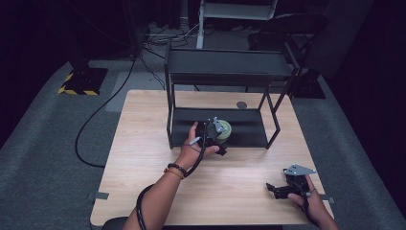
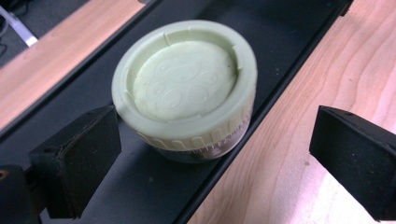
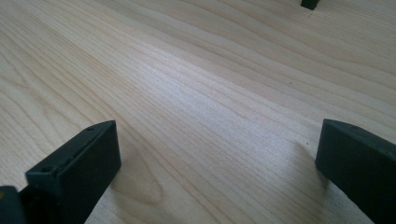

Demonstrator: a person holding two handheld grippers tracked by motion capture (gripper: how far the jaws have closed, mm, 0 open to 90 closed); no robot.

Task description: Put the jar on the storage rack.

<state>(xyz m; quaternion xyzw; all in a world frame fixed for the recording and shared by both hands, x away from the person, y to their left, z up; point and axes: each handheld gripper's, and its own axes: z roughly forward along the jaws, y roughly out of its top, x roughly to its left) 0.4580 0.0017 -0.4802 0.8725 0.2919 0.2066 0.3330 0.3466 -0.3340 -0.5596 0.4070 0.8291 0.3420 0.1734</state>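
Access to the pale green round lidded jar (image 2: 184, 88) was narrowed by the black metal two-tier shelf frame (image 1: 169, 110); open light wooden bench (image 1: 230, 177) was left in front.

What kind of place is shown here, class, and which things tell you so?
Probably a recording studio or lab, not a home: dark curtains behind, cables trailing over grey carpet, hazard-striped tape on the floor, and a lone wooden table with a black metal shelf rack holding a pale green jar.

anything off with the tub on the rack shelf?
Nothing stands out. The pale green tub sits upright on the rack's bottom shelf, near its front edge, lid on, no spill. The left gripper is open around it.
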